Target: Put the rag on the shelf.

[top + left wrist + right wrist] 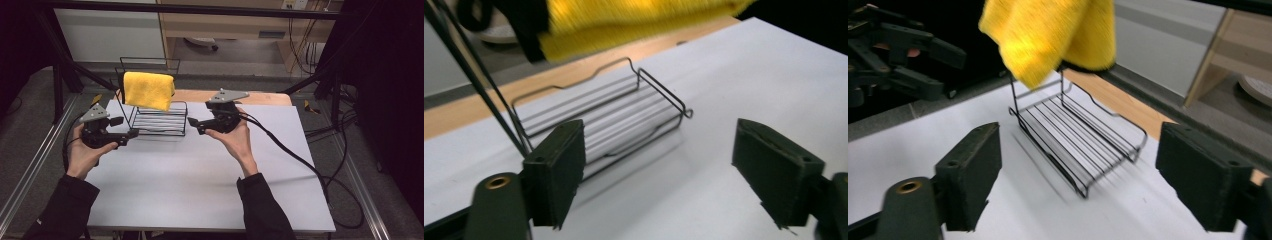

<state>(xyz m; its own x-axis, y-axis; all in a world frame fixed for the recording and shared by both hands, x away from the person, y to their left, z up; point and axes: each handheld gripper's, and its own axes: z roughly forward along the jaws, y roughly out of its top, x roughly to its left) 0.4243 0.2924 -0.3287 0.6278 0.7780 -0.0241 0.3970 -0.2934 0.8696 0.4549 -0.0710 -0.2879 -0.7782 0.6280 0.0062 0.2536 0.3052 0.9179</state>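
Cloth (148, 90) hangs over the rack (160, 120) to dry; your left gripper (125, 128) and right gripper (195, 125) gape wide, empty.

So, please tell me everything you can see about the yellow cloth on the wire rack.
The yellow cloth looks soft and fuzzy, like a microfibre towel. It is folded over the top bar of the black wire rack and hangs down in front of the rack's upright back, above its low shelf. Its lower edge hangs unevenly, with one corner lower in the right gripper view. It touches the rack's bar; whether it also rests against the back wires I cannot tell. Neither pair of tongs touches it. The rack stands at the far side of the white table.
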